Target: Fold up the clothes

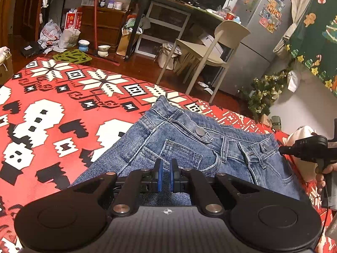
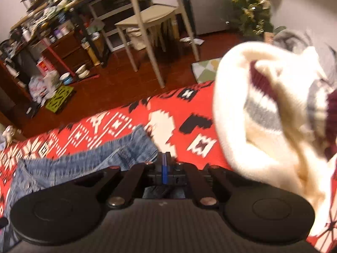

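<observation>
Jeans (image 1: 189, 147): lay waistband-up on the red patterned blanket (image 1: 63, 116)
Left gripper (image 1: 165, 174): pressed nearly together over the denim, pinching nothing visible
Right gripper (image 2: 165, 164): pressed together, empty
Sweater (image 2: 263, 126): at 2 o'clock

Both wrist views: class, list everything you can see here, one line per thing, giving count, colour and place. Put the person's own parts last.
jeans: one, blue denim, on the blanket, waistband and button showing
blanket: one, red with white and black pattern, under the jeans
sweater: one, cream with grey and maroon stripes, heaped on the blanket to the right
chair: one, beige, on the wooden floor beyond the blanket
fridge: one, silver, magnets on its door, behind the chair
small Christmas tree: one, green with gold trim, on the floor beside the fridge
left gripper: black, blue pads, over the jeans, nearly shut
right gripper: black, shut, nothing between its pads
</observation>
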Demonstrator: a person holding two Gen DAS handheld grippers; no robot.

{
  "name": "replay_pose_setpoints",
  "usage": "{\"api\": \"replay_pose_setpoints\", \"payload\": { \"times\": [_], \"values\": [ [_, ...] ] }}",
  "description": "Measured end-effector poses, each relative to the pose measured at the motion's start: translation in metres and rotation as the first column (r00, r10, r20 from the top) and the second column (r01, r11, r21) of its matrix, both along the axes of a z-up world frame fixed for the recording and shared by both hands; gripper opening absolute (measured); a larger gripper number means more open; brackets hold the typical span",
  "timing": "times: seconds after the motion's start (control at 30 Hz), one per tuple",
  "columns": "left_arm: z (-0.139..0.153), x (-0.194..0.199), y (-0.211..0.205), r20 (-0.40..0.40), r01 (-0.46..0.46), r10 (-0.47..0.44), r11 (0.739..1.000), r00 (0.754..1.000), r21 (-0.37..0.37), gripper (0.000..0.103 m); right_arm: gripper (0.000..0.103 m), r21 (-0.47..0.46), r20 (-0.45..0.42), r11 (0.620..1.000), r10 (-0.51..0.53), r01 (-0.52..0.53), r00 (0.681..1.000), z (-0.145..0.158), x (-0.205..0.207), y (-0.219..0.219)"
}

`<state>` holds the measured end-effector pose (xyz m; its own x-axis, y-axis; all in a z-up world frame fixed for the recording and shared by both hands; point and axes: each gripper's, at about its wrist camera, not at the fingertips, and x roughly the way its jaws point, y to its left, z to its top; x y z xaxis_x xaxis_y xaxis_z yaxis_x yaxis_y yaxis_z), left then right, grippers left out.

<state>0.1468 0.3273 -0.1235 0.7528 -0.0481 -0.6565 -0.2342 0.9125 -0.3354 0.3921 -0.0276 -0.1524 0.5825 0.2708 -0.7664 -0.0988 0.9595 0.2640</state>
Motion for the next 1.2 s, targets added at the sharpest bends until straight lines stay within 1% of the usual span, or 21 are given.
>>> {"api": "replay_pose_setpoints", "payload": {
  "times": [0.07,0.13,0.23,0.33,0.43,0.57,0.6,0.63,0.7,0.83,1.0,1.07,1.13,1.2],
  "values": [
    [0.000,0.000,0.001,0.000,-0.001,0.001,1.000,1.000,-0.001,0.005,0.000,0.029,0.033,1.000,0.009,-0.010,0.999,0.005,-0.002,0.002],
    [-0.001,-0.001,0.002,0.001,-0.004,0.004,1.000,1.000,-0.007,0.005,0.001,0.043,0.050,0.998,0.048,-0.050,0.998,0.007,0.000,0.010],
    [-0.001,-0.002,0.007,-0.004,-0.018,0.018,1.000,1.000,-0.014,0.005,0.001,-0.029,0.030,0.993,0.112,-0.111,0.993,0.001,0.005,0.035],
    [-0.001,-0.003,0.011,-0.002,-0.031,0.031,0.999,1.000,-0.016,0.005,0.000,-0.037,0.018,0.996,0.078,-0.077,0.997,-0.006,0.020,0.041],
    [-0.002,-0.003,0.016,-0.004,-0.042,0.042,0.999,0.999,-0.024,0.005,0.000,0.007,0.003,1.000,0.022,-0.022,1.000,-0.009,0.033,0.038],
    [-0.006,-0.002,0.022,-0.014,-0.056,0.056,0.997,0.998,-0.049,0.005,0.000,0.014,0.005,1.000,-0.013,0.012,1.000,-0.010,0.041,0.038],
    [-0.006,-0.002,0.022,-0.013,-0.055,0.054,0.997,0.998,-0.051,0.005,0.002,0.006,0.011,1.000,-0.021,0.021,1.000,-0.008,0.041,0.038],
    [-0.007,-0.003,0.022,-0.012,-0.051,0.051,0.997,0.999,-0.053,0.005,0.009,-0.001,0.016,1.000,-0.029,0.029,0.999,-0.006,0.041,0.038],
    [-0.006,-0.003,0.021,-0.011,-0.044,0.043,0.998,0.999,-0.055,0.005,0.010,-0.009,0.033,1.000,-0.028,0.029,0.999,0.002,0.036,0.037],
    [-0.003,-0.001,0.014,-0.006,-0.018,0.017,0.999,1.000,-0.052,0.005,0.010,-0.012,0.054,0.999,0.042,-0.042,0.998,0.028,-0.004,0.029],
    [0.005,-0.004,-0.006,0.000,0.065,-0.065,0.998,0.998,-0.015,0.005,0.010,-0.024,0.044,0.989,0.146,-0.145,0.988,0.048,-0.089,0.025],
    [0.008,-0.008,-0.013,-0.007,0.097,-0.097,0.995,0.995,0.002,0.005,0.010,-0.026,0.041,0.985,0.174,-0.173,0.984,0.054,-0.127,0.024],
    [0.010,-0.017,-0.019,-0.022,0.125,-0.125,0.992,0.992,-0.003,0.005,0.016,-0.025,0.044,0.981,0.193,-0.192,0.980,0.054,-0.163,0.022],
    [0.011,-0.027,-0.026,-0.038,0.152,-0.153,0.988,0.988,-0.016,0.005,0.018,-0.046,0.039,0.979,0.201,-0.200,0.979,0.049,-0.198,0.021]
  ]
}}
